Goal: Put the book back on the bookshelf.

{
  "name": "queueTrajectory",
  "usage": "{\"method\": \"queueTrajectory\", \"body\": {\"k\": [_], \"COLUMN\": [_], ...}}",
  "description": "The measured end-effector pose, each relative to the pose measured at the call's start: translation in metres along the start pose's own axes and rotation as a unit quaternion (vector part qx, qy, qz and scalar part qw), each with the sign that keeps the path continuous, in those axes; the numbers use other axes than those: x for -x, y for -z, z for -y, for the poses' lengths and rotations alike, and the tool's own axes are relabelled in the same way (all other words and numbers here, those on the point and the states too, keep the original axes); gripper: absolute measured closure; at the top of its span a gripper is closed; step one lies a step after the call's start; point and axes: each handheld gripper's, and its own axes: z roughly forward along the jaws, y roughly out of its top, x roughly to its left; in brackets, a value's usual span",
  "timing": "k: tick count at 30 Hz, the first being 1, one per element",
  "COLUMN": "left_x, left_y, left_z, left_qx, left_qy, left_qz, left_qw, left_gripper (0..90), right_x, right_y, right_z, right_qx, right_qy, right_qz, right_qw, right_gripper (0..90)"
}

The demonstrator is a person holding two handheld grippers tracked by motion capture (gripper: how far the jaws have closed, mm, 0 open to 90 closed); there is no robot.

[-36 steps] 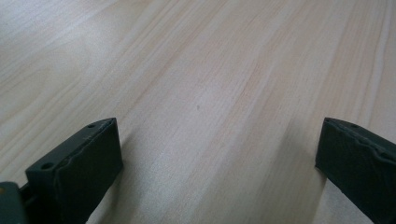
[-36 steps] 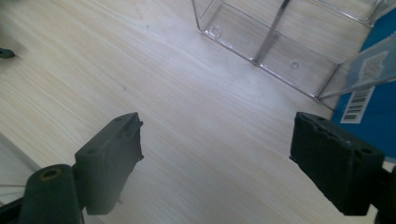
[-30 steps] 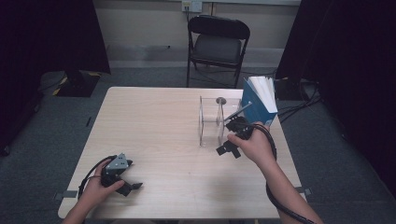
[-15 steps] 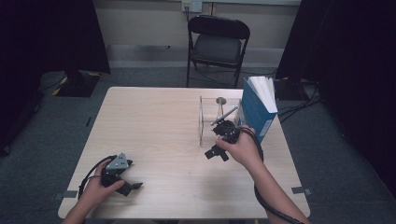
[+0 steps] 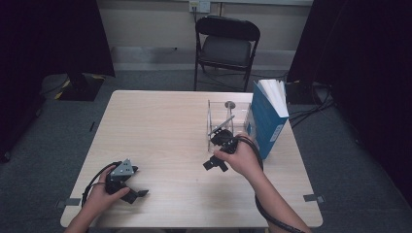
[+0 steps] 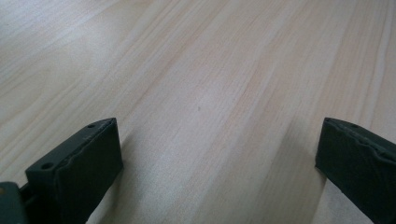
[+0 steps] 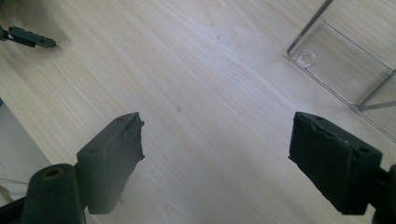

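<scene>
My left gripper (image 5: pixel 136 194) rests low near the table's front left corner, held by a hand, its grey plate on top. In its own view the left gripper (image 6: pixel 217 154) is open over bare wood with nothing between the jaws. My right gripper (image 5: pixel 215 164) hangs over the middle right of the table, just in front of a clear acrylic stand (image 5: pixel 221 124). In its own view the right gripper (image 7: pixel 215 154) is open and empty, with the clear acrylic stand's base (image 7: pixel 341 70) at the upper right.
A blue book (image 5: pixel 267 121) stands upright at the stand's right side. A black folding chair (image 5: pixel 226 46) sits beyond the far table edge. The light wood table (image 5: pixel 160 126) is bare across its left and middle. Cables trail from both grippers.
The right gripper has drawn back from the acrylic stand, moving left and toward the person. The left gripper has stayed put.
</scene>
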Motion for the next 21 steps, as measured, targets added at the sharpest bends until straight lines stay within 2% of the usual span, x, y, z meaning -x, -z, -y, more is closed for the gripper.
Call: {"method": "queueTrajectory", "body": {"k": [8,21], "left_x": [0.000,0.000], "left_y": [0.000,0.000], "left_z": [0.000,0.000], "left_qx": [0.000,0.000], "left_qy": [0.000,0.001], "left_qz": [0.000,0.001], "left_qw": [1.0000,1.0000], "left_gripper": [0.0,0.0], "right_x": [-0.009,-0.025], "right_y": [-0.012,-0.040], "right_z": [-0.006,-0.010], "right_qx": [0.004,-0.004], "right_qy": [0.016,0.039], "right_qz": [-0.011,-0.024], "right_qw": [0.9998,0.9989], "right_gripper": [16.8,17.1]}}
